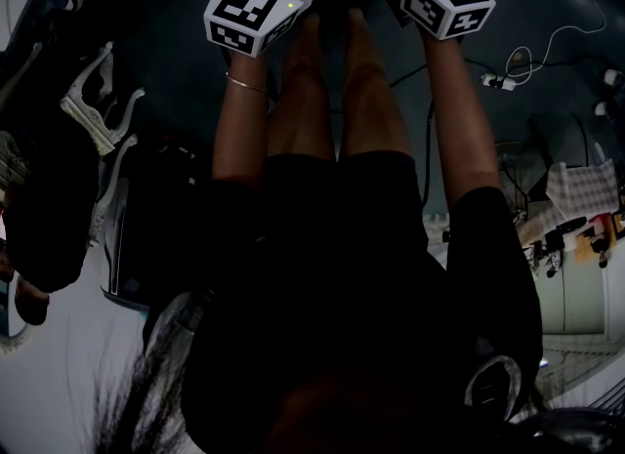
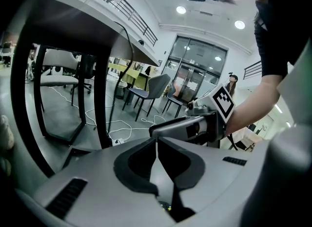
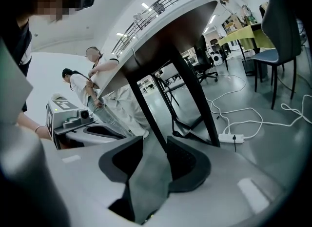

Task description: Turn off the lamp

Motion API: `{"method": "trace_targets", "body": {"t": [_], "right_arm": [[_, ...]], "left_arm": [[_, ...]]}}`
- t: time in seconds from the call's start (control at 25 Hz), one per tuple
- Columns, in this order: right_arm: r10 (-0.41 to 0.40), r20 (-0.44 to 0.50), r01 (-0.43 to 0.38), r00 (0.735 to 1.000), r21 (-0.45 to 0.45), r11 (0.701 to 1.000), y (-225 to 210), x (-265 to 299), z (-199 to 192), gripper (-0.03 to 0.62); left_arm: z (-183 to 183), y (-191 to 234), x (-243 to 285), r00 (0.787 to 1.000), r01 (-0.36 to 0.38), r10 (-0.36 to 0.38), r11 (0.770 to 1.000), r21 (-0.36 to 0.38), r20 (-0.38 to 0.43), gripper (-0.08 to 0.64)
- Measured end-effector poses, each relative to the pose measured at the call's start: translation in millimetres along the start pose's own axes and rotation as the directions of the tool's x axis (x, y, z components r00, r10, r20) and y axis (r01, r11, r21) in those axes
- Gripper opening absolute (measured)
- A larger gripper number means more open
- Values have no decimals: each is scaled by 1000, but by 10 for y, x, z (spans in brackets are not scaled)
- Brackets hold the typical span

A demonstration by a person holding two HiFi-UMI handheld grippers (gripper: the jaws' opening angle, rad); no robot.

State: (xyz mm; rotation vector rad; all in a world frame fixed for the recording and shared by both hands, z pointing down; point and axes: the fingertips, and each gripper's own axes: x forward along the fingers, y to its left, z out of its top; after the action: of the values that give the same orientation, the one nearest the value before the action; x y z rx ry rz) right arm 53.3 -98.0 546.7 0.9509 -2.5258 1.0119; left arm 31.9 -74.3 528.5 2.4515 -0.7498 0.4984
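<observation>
Open-plan office or laboratory hall. A dark table [image 3: 168, 38] on black legs, grey chairs [image 2: 148, 87] and yellow-green desks [image 3: 243, 33] stand on a smooth grey floor [image 2: 63, 113]. White cables [image 3: 253, 118] and a power strip [image 3: 229, 137] lie across the floor. Recessed ceiling lights [image 2: 181, 10], a railed upper gallery [image 2: 131, 13] and a tall glazed entrance [image 2: 195, 70] indicate a large commercial interior.

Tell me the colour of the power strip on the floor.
White; the power strip shows best in the right gripper view.

dark table [image 3: 161, 30], white power strip [image 3: 229, 137], grey chair [image 2: 148, 90]
</observation>
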Motion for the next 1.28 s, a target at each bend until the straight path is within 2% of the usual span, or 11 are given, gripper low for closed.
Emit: {"method": "trace_targets", "body": {"t": [0.28,0.72,1.28], "right_arm": [[-20,24,20,1000,-7,1000,-17,-27,32,117],[-4,86,3,996,3,1000,65,-94,143,2],[58,90,-57,994,-14,998,346,-190,378,2]], "left_arm": [[8,19,-7,1000,-16,16,1000,-7,12,18],[73,53,-77,998,-56,56,998,-9,18,18],[348,-31,-224,997,-68,68,998,13,43,18]]}}
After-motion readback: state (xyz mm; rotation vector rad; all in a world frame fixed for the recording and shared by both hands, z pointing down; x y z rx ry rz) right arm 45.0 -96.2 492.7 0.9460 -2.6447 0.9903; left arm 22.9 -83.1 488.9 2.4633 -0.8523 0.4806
